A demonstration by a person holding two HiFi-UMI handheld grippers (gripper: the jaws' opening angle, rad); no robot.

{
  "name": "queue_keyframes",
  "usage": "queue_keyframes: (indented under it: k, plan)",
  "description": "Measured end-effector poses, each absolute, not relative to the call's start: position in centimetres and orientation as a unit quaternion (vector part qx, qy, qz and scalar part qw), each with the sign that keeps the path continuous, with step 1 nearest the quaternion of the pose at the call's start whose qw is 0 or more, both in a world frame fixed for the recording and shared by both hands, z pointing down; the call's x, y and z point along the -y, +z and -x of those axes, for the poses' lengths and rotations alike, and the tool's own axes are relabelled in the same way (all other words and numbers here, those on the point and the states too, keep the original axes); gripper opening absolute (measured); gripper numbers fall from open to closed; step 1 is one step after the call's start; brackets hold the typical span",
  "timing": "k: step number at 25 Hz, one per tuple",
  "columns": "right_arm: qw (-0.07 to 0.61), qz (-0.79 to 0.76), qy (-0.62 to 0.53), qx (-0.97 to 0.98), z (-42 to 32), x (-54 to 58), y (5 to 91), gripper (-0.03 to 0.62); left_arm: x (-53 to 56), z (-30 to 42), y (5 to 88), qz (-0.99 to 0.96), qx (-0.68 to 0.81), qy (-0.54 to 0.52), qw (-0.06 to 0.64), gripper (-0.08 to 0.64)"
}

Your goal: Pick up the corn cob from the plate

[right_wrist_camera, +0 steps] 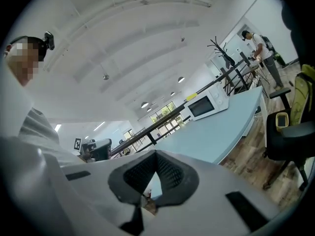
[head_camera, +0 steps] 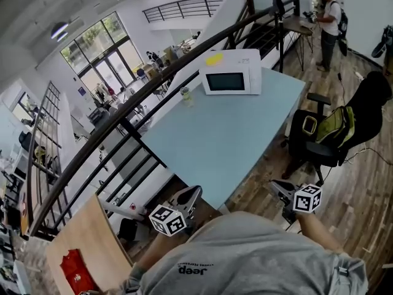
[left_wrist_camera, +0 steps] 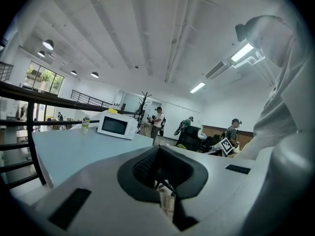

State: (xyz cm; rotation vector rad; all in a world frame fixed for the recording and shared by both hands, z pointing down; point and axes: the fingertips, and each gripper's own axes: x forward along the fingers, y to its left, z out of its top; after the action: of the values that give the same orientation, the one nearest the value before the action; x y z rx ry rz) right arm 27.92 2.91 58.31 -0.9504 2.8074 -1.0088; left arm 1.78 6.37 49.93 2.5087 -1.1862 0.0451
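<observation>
Holds the left gripper (head_camera: 193, 191) low against the grey shirt (head_camera: 245, 257), just at the near corner of the pale blue table (head_camera: 233, 140), jaws pressed together with nothing between them. Holds the right gripper (head_camera: 276, 185) likewise, just off the table's near right edge and above the wooden floor (head_camera: 362, 189), jaws also closed and empty, with only a sliver of blue tabletop showing behind the dark pads (right_wrist_camera: 171, 171) in the right gripper view. Finds no plate and no corn cob in any view. Shows, across the tabletop, only bare blue up to a small bottle (head_camera: 185, 94) by the far left edge and a white microwave (head_camera: 230, 72) at the far end, a yellow object (head_camera: 214, 58) lying on its top. Shows, beyond the right edge, a black office chair (head_camera: 313, 149) carrying a yellow-green bag (head_camera: 334, 125), and past the far end a person (head_camera: 328, 20) standing at a desk (head_camera: 298, 23). Reads as the very start of the task: no reach begun, target not yet located. Calls next for finding the plate, probably outside these views, and turning toward it. Calls then for bringing one gripper above the cob, spreading its jaws enough to straddle the cob across its width, lowering, and closing gently, since a rounded cob may roll or slip on a plate.
</observation>
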Motion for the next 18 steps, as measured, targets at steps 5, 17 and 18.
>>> queue_keyframes:
  k: [5, 17, 18]
  plan:
    - [-0.004, 0.321, -0.324, -0.890, -27.0, 0.1, 58.8, 0.015, -2.5, -0.9, 51.1, -0.896, 0.401, 0.011, 0.192, 0.018]
    - [-0.032, 0.417, -0.325, -0.848, -18.1, 11.6, 58.7, 0.015, 15.4, 7.2, 52.4, -0.935, 0.291, 0.007, 0.201, 0.018]
    - [-0.038, 0.423, -0.324, -0.845, -17.3, 12.5, 58.6, 0.017, 16.9, 7.9, 52.4, -0.940, 0.280, 0.010, 0.195, 0.018]
